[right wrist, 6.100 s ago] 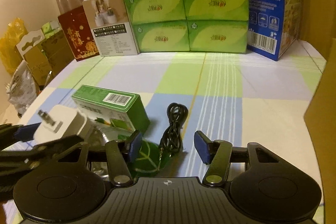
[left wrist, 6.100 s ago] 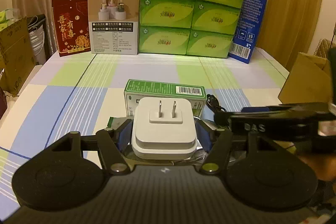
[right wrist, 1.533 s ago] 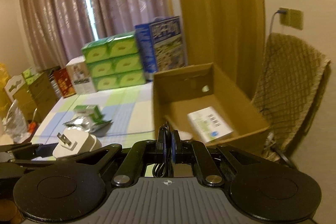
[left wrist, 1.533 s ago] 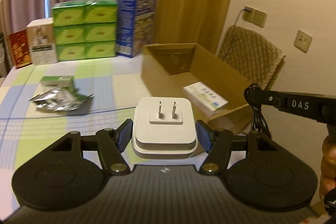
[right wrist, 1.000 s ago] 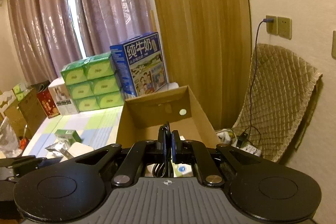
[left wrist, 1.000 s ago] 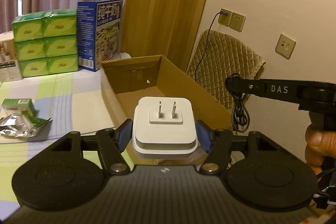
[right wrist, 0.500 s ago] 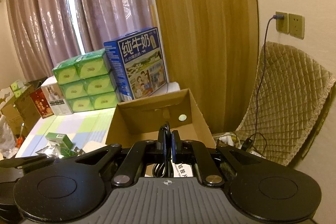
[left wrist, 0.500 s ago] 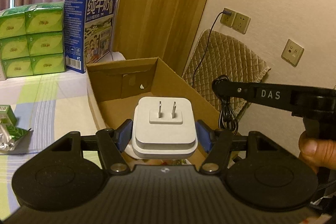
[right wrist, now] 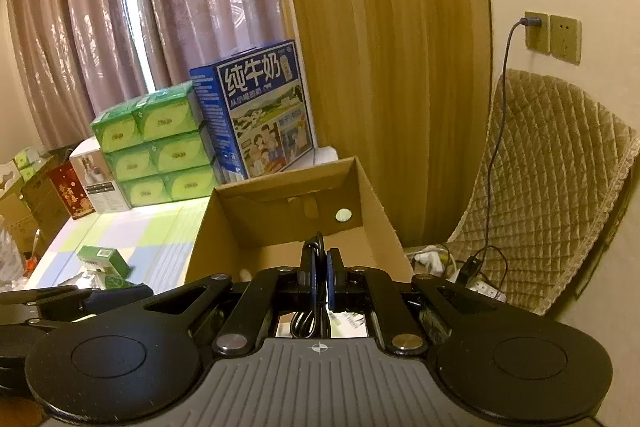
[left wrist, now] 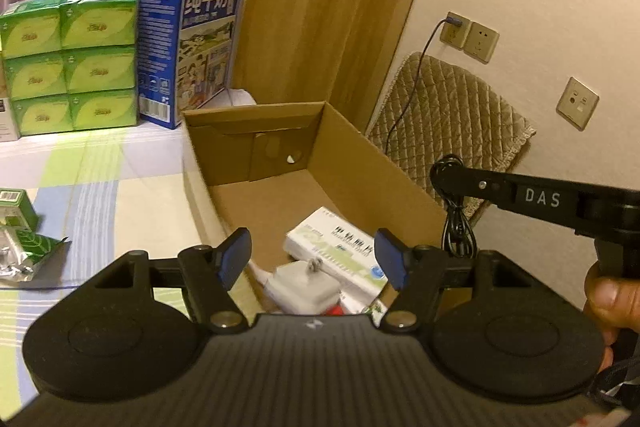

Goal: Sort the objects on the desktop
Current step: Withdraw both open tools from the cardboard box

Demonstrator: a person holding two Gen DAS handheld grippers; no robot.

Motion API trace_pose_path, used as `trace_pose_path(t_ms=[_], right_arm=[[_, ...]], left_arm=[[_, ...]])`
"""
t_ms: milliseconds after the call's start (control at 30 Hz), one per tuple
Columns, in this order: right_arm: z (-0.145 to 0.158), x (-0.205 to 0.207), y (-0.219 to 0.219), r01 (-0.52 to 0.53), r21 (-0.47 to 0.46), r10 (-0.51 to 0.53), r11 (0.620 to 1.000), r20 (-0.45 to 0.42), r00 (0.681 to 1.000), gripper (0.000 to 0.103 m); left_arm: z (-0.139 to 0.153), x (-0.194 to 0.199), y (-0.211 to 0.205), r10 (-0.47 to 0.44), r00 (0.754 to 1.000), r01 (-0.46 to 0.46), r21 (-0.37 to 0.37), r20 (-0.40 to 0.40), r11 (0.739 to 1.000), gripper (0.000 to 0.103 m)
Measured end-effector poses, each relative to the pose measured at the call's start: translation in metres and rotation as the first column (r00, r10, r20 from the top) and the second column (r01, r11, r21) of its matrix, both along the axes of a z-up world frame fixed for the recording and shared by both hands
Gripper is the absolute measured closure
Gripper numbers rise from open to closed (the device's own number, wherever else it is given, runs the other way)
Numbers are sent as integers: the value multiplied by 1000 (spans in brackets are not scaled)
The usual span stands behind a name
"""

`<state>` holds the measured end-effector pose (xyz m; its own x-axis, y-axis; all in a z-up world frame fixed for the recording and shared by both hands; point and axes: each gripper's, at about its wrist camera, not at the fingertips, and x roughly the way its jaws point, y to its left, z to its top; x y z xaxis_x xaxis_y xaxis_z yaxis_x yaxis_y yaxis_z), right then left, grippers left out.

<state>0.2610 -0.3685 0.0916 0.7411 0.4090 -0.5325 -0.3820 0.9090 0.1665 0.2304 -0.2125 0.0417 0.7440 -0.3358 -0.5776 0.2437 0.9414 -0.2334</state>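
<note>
My left gripper [left wrist: 313, 259] is open and empty above the near end of an open cardboard box [left wrist: 352, 147]. A white plug adapter [left wrist: 302, 285] lies inside the box next to a white medicine box [left wrist: 340, 247]. My right gripper [right wrist: 320, 265] is shut on a coiled black cable [right wrist: 310, 319]. It holds the cable over the box [right wrist: 376, 195]. In the left wrist view the right gripper [left wrist: 438, 175] hangs the cable [left wrist: 456, 223] over the box's right wall.
A small green box [left wrist: 14, 207] and a foil packet [left wrist: 24, 247] lie on the striped tablecloth [left wrist: 112, 187] to the left. Green tissue packs [left wrist: 68, 59] and a blue milk carton [left wrist: 188, 47] stand behind. A padded chair [left wrist: 448, 115] stands right of the box.
My left gripper has opened and the white adapter has dropped into the cardboard box. My right gripper still holds the cable over the box.
</note>
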Motion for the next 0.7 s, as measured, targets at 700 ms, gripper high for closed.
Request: trace_pose_path(t_ms=[700], right_arm=[[3, -4, -11, 11, 59, -8, 998, -43, 999, 70]], left_arm=[[-1, -21, 35, 77, 997, -77, 3, 3, 997, 36]])
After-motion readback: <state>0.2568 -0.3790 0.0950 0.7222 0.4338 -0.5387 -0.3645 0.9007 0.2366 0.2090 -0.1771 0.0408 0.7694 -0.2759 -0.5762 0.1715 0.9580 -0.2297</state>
